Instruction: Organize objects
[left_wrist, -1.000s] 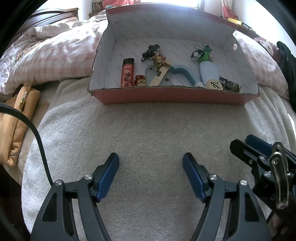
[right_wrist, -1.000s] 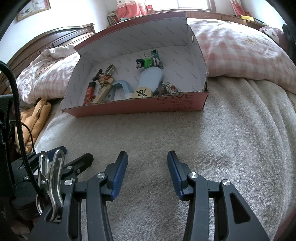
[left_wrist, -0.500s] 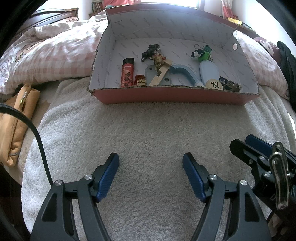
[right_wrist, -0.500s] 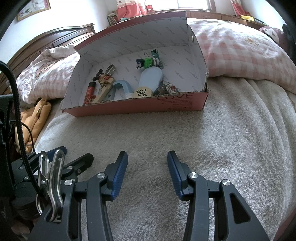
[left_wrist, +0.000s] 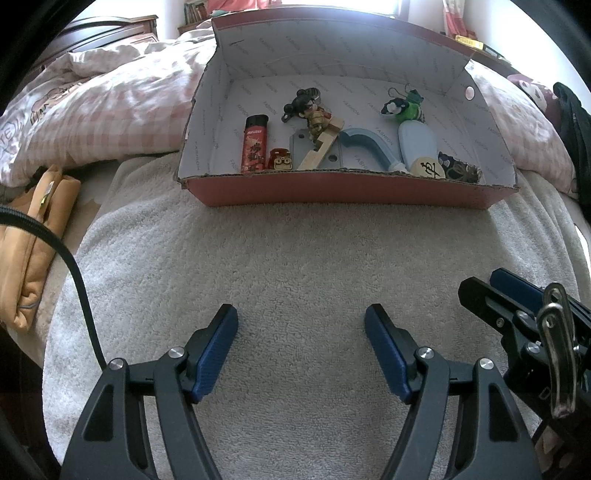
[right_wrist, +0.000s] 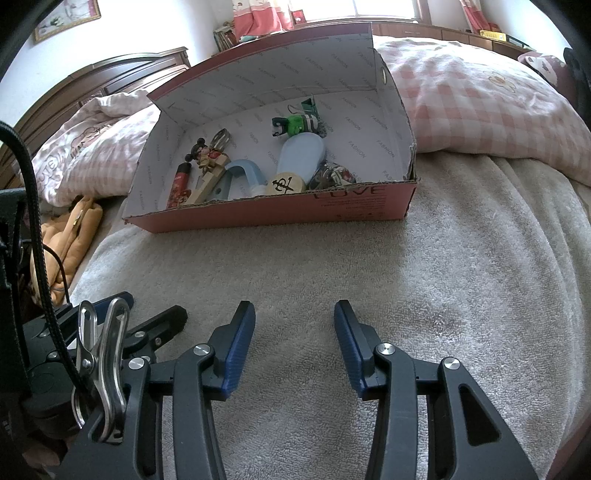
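Observation:
A red cardboard box with a white inside stands on a grey towel, ahead of both grippers; it also shows in the right wrist view. Inside lie a red lighter, a small doll figure, a wooden piece, a blue curved hook, a green toy, a pale blue oval piece and a round token. My left gripper is open and empty, low over the towel. My right gripper is open and empty beside it.
The grey towel covers the bed in front of the box. A pink checked quilt lies behind and at both sides. An orange pouch lies at the left edge. A black cable hangs at the left.

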